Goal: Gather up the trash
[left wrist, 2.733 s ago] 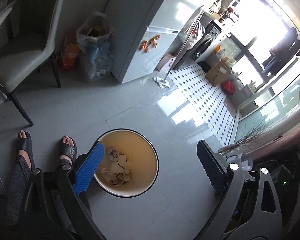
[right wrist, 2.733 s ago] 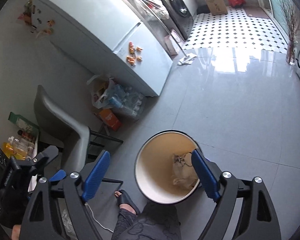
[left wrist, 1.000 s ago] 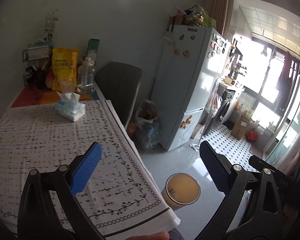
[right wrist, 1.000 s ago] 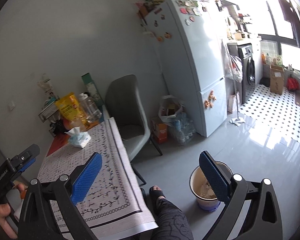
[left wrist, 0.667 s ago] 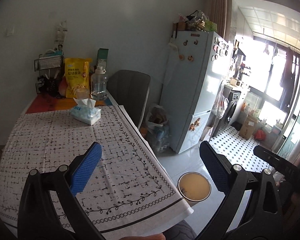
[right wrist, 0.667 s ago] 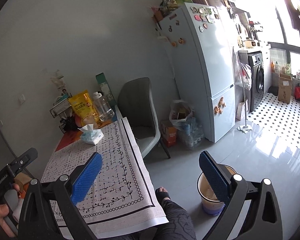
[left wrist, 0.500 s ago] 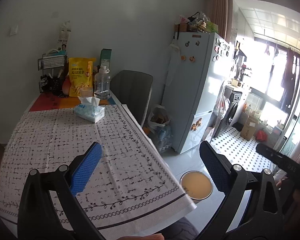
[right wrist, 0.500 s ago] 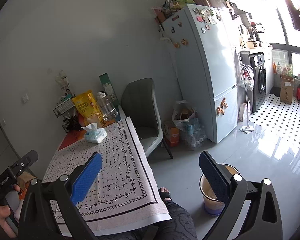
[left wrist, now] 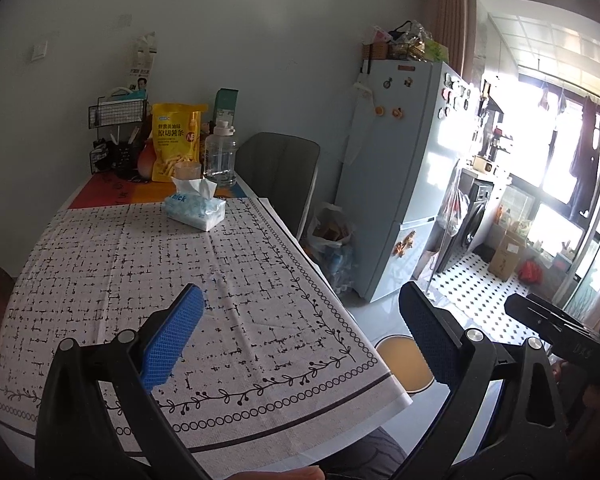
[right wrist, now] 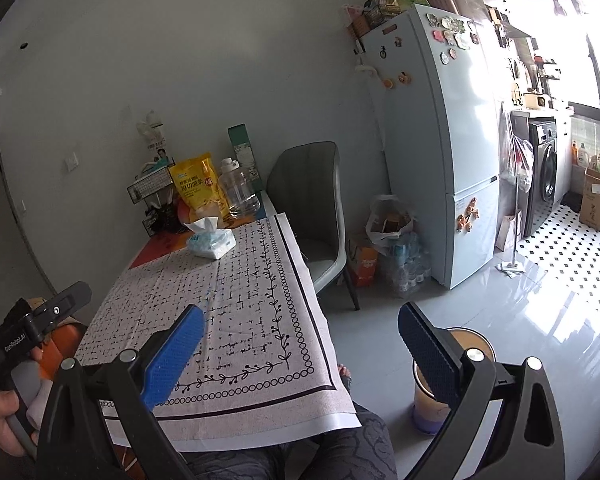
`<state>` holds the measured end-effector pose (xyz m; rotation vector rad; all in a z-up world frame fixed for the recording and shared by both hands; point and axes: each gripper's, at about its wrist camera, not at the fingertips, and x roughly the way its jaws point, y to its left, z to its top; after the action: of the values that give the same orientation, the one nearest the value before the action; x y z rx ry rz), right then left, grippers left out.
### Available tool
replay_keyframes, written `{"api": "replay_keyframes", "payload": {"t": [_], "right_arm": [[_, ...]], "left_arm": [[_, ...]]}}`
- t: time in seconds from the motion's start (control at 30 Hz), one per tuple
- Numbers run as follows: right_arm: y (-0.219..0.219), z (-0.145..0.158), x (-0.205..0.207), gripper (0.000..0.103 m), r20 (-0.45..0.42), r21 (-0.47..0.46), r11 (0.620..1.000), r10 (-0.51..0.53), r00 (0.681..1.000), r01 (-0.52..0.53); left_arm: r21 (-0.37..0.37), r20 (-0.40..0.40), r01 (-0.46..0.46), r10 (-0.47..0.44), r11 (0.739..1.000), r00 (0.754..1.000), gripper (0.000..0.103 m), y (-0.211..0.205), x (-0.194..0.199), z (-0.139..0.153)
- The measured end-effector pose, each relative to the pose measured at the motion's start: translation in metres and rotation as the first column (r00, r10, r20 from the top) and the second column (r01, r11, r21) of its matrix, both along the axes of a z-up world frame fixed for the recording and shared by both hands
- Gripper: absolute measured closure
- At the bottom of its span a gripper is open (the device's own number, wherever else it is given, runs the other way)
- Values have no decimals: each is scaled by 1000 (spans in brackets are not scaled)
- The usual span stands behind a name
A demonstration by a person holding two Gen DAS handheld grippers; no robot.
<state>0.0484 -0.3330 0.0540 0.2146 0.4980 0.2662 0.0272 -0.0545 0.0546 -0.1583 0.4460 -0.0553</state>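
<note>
My left gripper (left wrist: 300,338) hangs over the near end of the table, jaws spread wide with nothing between the blue pads (left wrist: 172,344). My right gripper (right wrist: 300,344) is the same: released, empty, held above the table's near right corner and the floor beside it.

The trash bin (right wrist: 446,380) stands upright on the grey floor tiles just off the table's near right corner, its round mouth facing straight up and its long axis vertical; from the left wrist I see only part of its tan inside (left wrist: 404,362) past the cloth edge. My right finger covers part of it, and I cannot tell what lies inside.

The patterned tablecloth (left wrist: 172,256) is bare except for a tissue pack (left wrist: 194,206) near the far end. Behind it stand a yellow snack bag (left wrist: 176,142) and a clear water jug (left wrist: 220,154). A grey chair (right wrist: 320,216) sits between table and fridge (right wrist: 440,136).
</note>
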Motion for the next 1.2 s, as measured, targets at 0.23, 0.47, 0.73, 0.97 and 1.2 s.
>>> {"api": "replay_keyframes", "payload": {"t": [0.23, 0.47, 0.73, 0.97, 1.2], "right_arm": [[11, -4, 2, 8, 2, -14, 1000, 21, 1000, -21], [9, -4, 2, 8, -2, 0, 1000, 13, 1000, -13], [4, -6, 2, 8, -3, -3, 1000, 7, 1000, -7], [1, -11, 1, 8, -13, -1, 1000, -2, 1000, 2], [2, -12, 2, 8, -15, 1, 1000, 0, 1000, 0]], "left_arm": [[-6, -14, -16, 16, 1000, 1000, 6, 7, 1, -6], [2, -8, -17, 17, 1000, 1000, 6, 5, -1, -4], [3, -3, -9, 9, 1000, 1000, 6, 1, -2, -6], [3, -16, -7, 7, 1000, 1000, 6, 0, -2, -11], [-1, -17, -13, 12, 1000, 1000, 6, 0, -3, -12]]}}
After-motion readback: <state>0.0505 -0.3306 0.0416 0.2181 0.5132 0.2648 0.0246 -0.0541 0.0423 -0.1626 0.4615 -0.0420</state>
